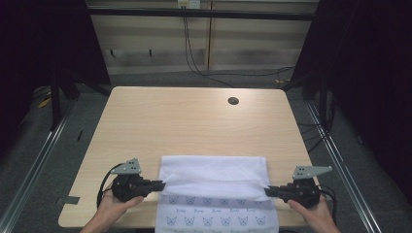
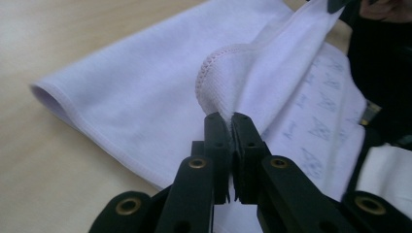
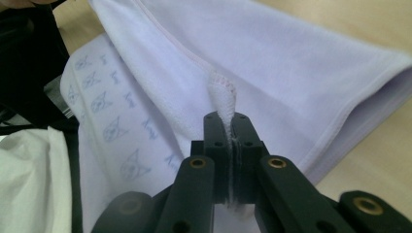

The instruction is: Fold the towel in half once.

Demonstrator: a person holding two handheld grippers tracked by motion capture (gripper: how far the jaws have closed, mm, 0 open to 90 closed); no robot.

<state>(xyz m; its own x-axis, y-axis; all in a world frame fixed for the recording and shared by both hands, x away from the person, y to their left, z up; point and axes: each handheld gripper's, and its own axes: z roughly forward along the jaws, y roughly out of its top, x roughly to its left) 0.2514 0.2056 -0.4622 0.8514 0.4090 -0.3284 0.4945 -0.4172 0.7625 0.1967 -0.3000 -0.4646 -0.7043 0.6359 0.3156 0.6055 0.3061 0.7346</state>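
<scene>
The towel [image 1: 214,174] lies at the near edge of the desk [image 1: 194,121], its printed part hanging over that edge. A first fold is judged to be under way: the white layer is laid double toward the far side. The jaws of the left gripper [image 1: 163,184] are clamped on a hemmed towel corner, and those of the right gripper [image 1: 266,190] on the opposite corner. Carrying these corners over and releasing them remains to be done.

Left gripper [image 2: 231,116] clamped on a stitched corner of a white towel [image 2: 145,97], black fingers [image 2: 217,141] pressed together, cloth folded over on the pale wooden worktop [image 2: 43,39], faint blue cat-face print on the layer beneath, right.
</scene>
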